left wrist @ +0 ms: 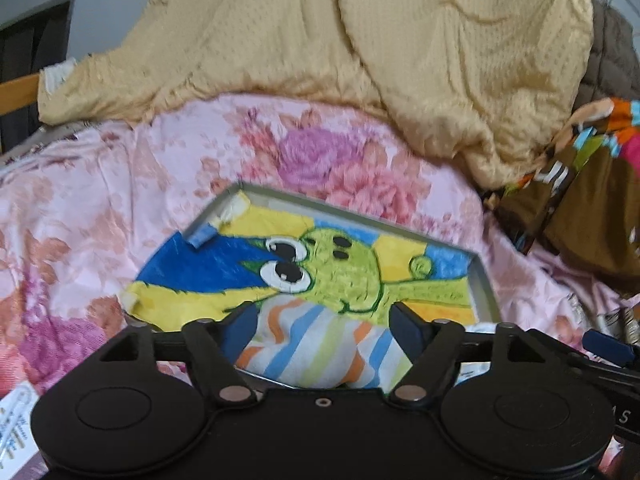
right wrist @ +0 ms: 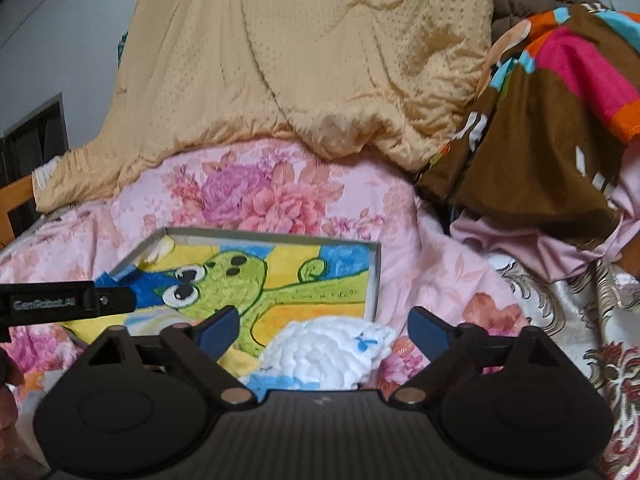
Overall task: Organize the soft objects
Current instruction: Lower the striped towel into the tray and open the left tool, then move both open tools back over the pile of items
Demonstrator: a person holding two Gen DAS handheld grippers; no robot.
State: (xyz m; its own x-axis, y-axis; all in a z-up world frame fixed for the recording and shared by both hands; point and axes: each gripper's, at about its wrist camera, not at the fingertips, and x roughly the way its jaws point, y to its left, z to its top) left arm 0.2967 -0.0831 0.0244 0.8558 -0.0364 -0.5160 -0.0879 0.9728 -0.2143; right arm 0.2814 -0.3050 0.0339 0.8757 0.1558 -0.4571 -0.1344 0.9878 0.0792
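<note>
Two soft things sit at the near edge of the tray [left wrist: 486, 280], low in both frames: a striped cloth [left wrist: 320, 344] in front of my left tool [left wrist: 324, 320] and a white fluffy bundle [right wrist: 320, 354] in front of my right tool [right wrist: 324, 328]. Both tools stand wide, their blue pads clear of the fabric on each side, so I judge neither is gripping anything; the cloths simply lie there between the spread fingers.

The tray is lined with a bright cartoon towel [left wrist: 340, 268] and rests on a pink flowered bedspread [left wrist: 120, 200], with a yellow quilt [left wrist: 360, 40] heaped across the top of the frame and a brown patterned cloth [right wrist: 540, 128] at the right.

I take the step in hand to be letting these two pieces settle inside the tray. To do it well I would pull each tool straight back and slightly up, keeping the fingers spread so no pad snags a fold and drags the piece out. The white bundle looks to overhang the tray's near right corner, so I would check it before leaving; a gentle nudge inward with one pad may be needed. Both pieces are limp and will slump, so slow, clean withdrawal matters more than force. My left tool also shows at the left edge of the right view, close by, so I would keep the two apart.
</note>
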